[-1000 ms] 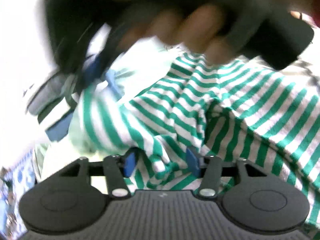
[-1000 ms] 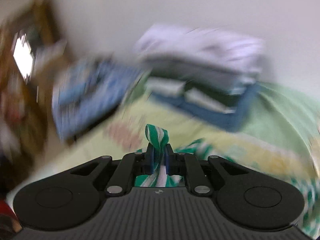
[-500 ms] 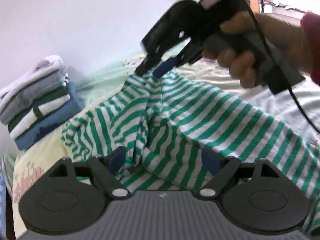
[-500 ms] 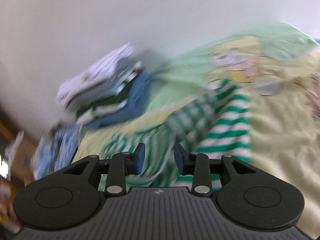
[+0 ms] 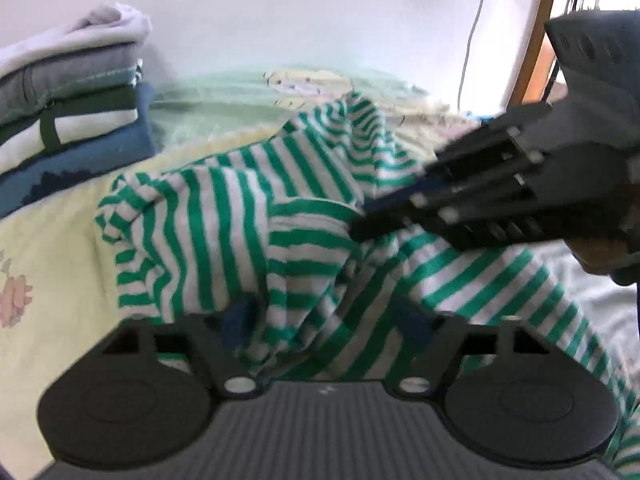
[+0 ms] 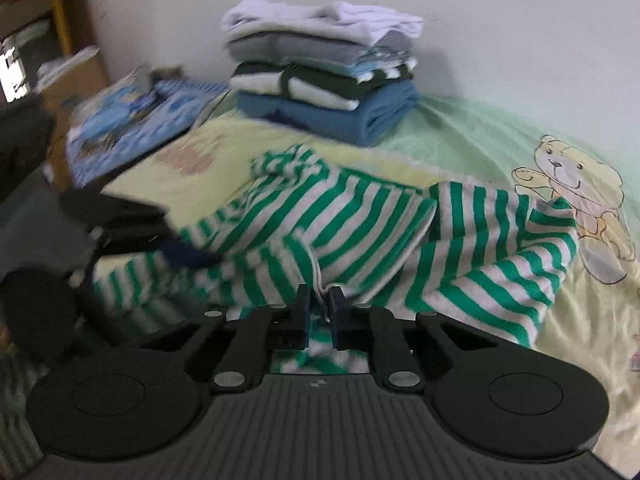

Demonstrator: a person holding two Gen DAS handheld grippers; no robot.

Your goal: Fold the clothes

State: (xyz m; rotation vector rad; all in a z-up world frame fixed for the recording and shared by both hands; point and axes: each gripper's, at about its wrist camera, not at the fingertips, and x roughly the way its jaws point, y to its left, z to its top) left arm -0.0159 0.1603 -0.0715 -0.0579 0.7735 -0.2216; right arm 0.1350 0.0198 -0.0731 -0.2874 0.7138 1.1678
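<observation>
The green-and-white striped garment [image 6: 360,220] lies rumpled and bunched on the yellow-green bedspread [image 6: 500,152], near both cameras, not yet in a flat folded shape. A stack of folded clothes [image 6: 324,72] stands at the far side against the wall.

The right gripper [image 6: 319,312] is closed, pinching a fold of the striped cloth between its blue pads. The left gripper [image 5: 324,320] has its jaws spread wide with cloth draped between them; it appears to hold nothing, though fabric hides the pad faces.

Step in hand, as judged: taking hold of the garment at two points so it can be spread or folded over. The left gripper needs to close on an edge or corner apart from the right gripper's hold. Both grips then need to draw apart to take out the slack before any fold is laid.
</observation>
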